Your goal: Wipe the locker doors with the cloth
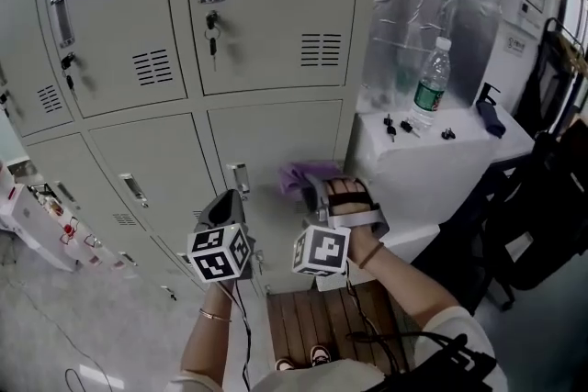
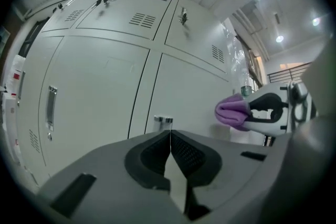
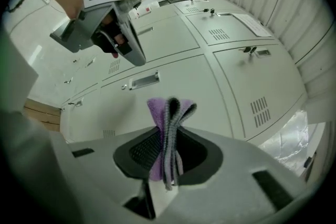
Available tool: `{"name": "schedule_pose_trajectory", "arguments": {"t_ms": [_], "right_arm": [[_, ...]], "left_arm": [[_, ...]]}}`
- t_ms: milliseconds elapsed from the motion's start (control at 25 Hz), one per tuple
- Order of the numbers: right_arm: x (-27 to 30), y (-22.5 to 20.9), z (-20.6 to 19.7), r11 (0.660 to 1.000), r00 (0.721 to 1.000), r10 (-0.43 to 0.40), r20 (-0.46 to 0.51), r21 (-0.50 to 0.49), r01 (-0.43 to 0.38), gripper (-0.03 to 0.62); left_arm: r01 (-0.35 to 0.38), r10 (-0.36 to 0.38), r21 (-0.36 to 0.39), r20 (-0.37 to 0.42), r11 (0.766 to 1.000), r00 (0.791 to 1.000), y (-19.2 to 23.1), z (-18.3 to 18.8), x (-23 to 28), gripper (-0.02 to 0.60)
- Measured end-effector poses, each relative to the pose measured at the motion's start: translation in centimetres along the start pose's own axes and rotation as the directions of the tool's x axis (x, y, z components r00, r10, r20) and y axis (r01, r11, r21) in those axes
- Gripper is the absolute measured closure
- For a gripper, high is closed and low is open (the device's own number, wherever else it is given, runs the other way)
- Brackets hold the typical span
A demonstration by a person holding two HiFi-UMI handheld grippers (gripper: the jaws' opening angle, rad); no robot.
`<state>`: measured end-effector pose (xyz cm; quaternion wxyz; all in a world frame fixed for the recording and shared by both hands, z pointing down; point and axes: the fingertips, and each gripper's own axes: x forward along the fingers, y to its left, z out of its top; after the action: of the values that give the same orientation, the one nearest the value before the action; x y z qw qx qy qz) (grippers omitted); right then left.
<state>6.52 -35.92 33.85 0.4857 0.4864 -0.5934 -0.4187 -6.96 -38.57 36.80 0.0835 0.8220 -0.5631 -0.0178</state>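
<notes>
A folded purple cloth (image 3: 169,113) is pinched in my right gripper (image 3: 167,131), whose jaws are shut on it. From the head view the cloth (image 1: 308,174) sits at the lower middle locker door (image 1: 276,138), by its right edge. My left gripper (image 2: 169,136) is shut with nothing between its jaws and points at the lower locker doors (image 2: 100,97). It hangs (image 1: 225,211) just left of the right gripper (image 1: 322,186). The left gripper view shows the cloth (image 2: 232,111) in the right gripper's jaws off to the right.
Grey lockers with handles, keys (image 1: 212,32) and vent slots fill the left. A white counter (image 1: 459,147) at the right carries a water bottle (image 1: 430,87) and small dark items. Dark bags hang at the far right (image 1: 551,197). Wooden slats (image 1: 312,321) lie below.
</notes>
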Motion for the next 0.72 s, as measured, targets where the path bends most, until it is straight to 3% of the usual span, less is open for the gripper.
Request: {"name": "schedule_pose_trajectory", "arguments": {"t_ms": [320, 720], "right_arm": [[-0.4, -8.4, 0.4, 0.988, 0.991, -0.134, 0.029, -0.076, 0.136, 0.513], [1.2, -11.9, 1.1, 0.974, 0.983, -0.179, 0.046, -0.133, 0.184, 0.513]], "left_arm": [[-0.001, -0.003, 0.06, 0.057, 0.998, 0.998, -2.3, 5.8, 0.6, 0.575], [0.008, -0.017, 0.106, 0.084, 0.994, 0.996, -3.9, 8.6, 1.4, 0.575]]}}
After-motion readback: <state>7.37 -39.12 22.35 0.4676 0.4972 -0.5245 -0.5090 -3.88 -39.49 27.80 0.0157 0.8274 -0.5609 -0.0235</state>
